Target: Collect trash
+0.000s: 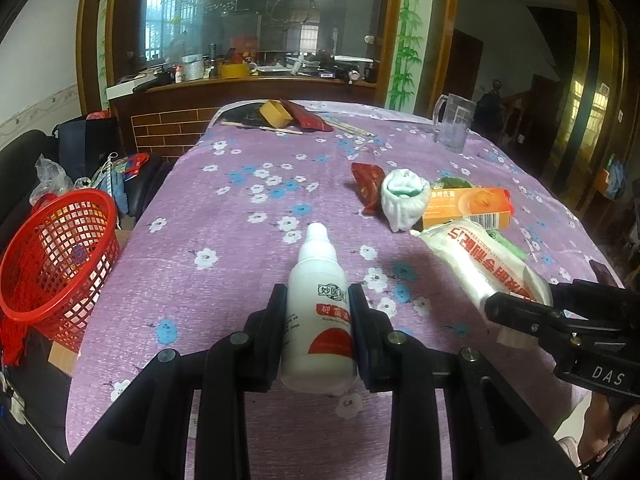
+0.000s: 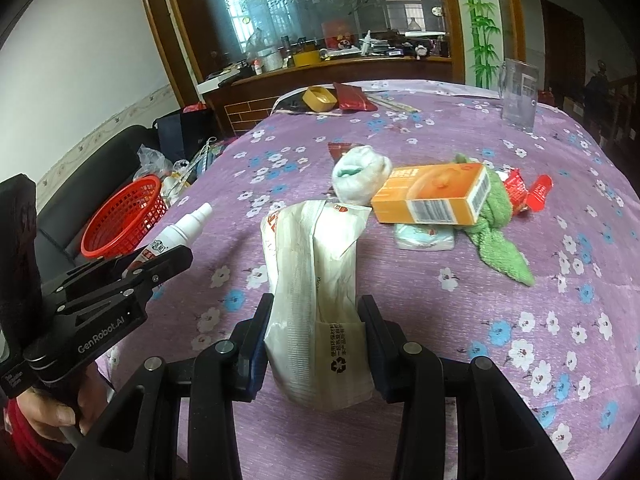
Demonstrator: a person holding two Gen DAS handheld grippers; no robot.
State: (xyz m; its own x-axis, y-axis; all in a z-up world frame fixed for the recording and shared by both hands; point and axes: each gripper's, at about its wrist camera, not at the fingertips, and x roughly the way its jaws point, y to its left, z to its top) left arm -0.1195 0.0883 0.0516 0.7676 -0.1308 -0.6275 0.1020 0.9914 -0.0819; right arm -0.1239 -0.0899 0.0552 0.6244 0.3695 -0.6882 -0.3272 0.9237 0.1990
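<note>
Over the purple flowered tablecloth [image 1: 248,216] we've got both tongs loaded: our left gripper [image 1: 318,300] is clamped on the white spray bottle [image 1: 318,304], and our right gripper [image 2: 316,312] is squeezing the crumpled white wrapper [image 2: 316,280]. Off the table's left edge sits the red basket [image 1: 56,252]. Farther right, the orange box [image 2: 432,196] lies against a rolled white sock [image 2: 360,178] and over a green cloth [image 2: 500,240].

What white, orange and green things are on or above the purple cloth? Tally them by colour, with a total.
White: 3 (plastic spray bottle, crinkled plastic wrapper, rolled sock)
Orange: 1 (cardboard box)
Green: 1 (towelling cloth)
Total: 5
</note>
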